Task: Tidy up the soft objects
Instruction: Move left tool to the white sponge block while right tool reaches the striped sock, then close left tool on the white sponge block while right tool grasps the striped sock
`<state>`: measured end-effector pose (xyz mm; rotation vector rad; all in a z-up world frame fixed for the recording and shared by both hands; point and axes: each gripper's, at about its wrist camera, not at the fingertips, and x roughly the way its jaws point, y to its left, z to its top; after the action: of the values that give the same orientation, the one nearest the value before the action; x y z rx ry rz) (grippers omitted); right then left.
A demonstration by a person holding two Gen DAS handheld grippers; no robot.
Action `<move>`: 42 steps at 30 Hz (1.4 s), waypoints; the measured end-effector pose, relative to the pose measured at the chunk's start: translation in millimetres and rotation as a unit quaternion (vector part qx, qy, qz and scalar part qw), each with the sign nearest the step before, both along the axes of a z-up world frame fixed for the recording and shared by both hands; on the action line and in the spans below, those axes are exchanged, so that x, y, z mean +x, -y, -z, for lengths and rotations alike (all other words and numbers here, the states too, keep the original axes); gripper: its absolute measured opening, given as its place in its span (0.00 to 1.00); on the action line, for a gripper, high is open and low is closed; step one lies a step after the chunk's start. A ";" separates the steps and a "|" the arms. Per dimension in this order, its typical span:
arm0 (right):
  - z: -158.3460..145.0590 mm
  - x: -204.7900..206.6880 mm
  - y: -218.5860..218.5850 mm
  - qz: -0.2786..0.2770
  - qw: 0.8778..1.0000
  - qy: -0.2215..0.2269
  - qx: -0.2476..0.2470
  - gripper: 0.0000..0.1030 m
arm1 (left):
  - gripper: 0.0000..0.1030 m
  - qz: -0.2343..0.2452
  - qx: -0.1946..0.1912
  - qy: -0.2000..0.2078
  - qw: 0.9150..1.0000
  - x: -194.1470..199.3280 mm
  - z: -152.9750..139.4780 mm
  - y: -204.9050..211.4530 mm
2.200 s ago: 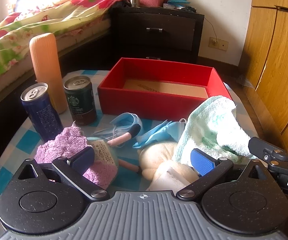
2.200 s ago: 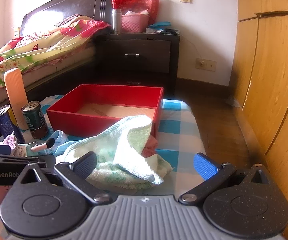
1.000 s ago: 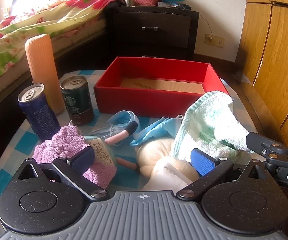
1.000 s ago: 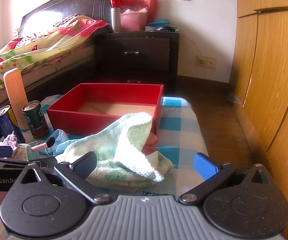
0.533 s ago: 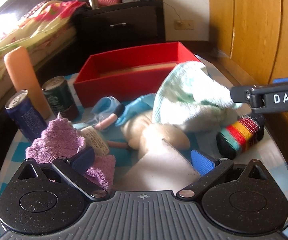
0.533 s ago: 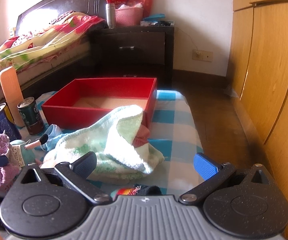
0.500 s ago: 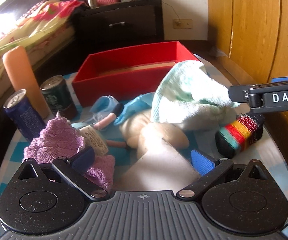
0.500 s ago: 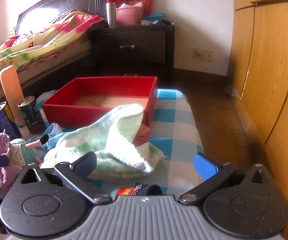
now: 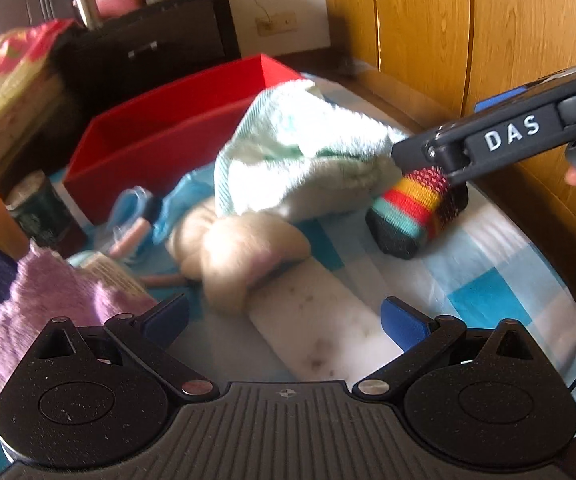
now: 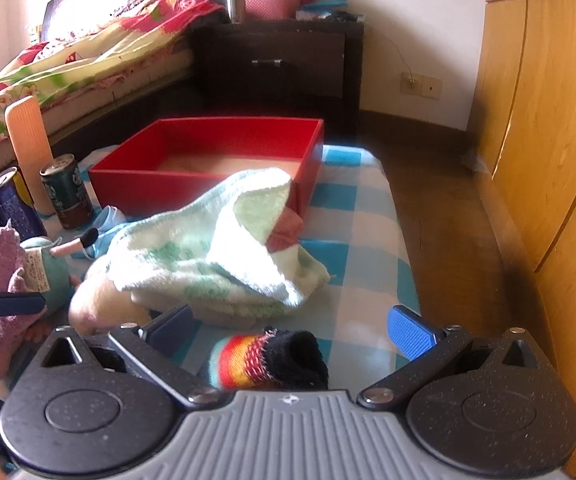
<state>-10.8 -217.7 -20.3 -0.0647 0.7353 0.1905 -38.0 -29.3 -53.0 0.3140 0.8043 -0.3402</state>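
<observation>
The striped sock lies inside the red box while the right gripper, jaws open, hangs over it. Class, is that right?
No. The striped sock lies on the checked tablecloth, outside the red box, as the right wrist view shows. The right gripper does hang over it, jaws open.

place: home bedroom | evidence: bed (image 10: 88, 60), nightstand (image 10: 280, 64), wardrobe (image 10: 547, 140)

Black hinged linkages with silver screws, blue ribbed fingertips (image 10: 409, 336), grey ridged body. The right gripper (image 9: 427, 160) reads "DAS" in white.

You see two drink cans (image 10: 64, 192) beside an orange ribbed bottle (image 10: 28, 148), with a dark nightstand (image 10: 280, 64) behind.
</observation>
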 end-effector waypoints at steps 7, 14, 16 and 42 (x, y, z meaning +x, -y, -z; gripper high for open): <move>2.3 -0.8 -0.2 -0.010 1.000 -0.012 -0.008 0.82 | 0.95 -0.011 -0.051 -0.054 0.997 -1.2 1.3 -3.5; -5.9 2.6 16.6 0.022 1.000 -0.001 -0.006 0.82 | 0.95 -0.130 -0.077 -0.123 0.981 18.6 11.3 5.6; -10.3 1.8 23.9 0.026 1.000 0.002 0.005 0.82 | 0.95 -0.152 -0.068 -0.131 0.977 22.4 14.1 12.1; -7.8 24.9 41.2 0.033 0.998 -0.041 0.015 0.82 | 0.59 -0.168 -0.114 -0.119 0.972 14.1 -4.6 -19.2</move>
<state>14.1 -258.9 -12.5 -0.0032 0.8146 0.1417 -23.9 -10.1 -48.4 -0.0816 1.0270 -0.1504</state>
